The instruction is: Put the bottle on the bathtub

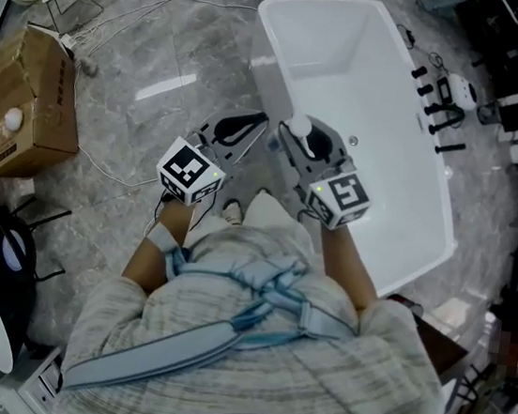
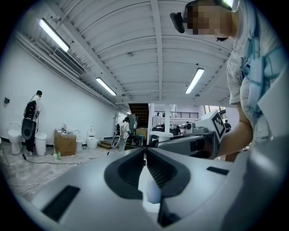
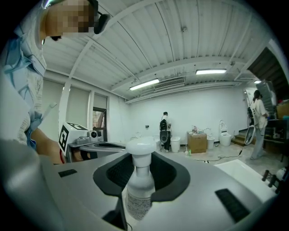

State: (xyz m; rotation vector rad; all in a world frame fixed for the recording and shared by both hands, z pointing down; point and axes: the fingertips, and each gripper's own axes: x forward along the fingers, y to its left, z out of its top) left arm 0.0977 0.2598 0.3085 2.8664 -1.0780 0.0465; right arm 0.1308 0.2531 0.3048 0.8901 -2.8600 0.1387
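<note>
The bathtub (image 1: 403, 187) lay at one o'clock from the person, and the box (image 1: 31, 105) on the floor at ten o'clock. The bottle (image 1: 300, 127) was perhaps over the tub's edge.

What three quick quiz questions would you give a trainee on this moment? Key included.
1. True or false: the left gripper has its jaws shut with nothing between them.
2. What holds the bottle? A) the right gripper B) the floor C) the cardboard box
3. Fill in: the bottle is upright and not yet set on the ___.

Key: 1 true; 2 A; 3 bathtub.
</note>
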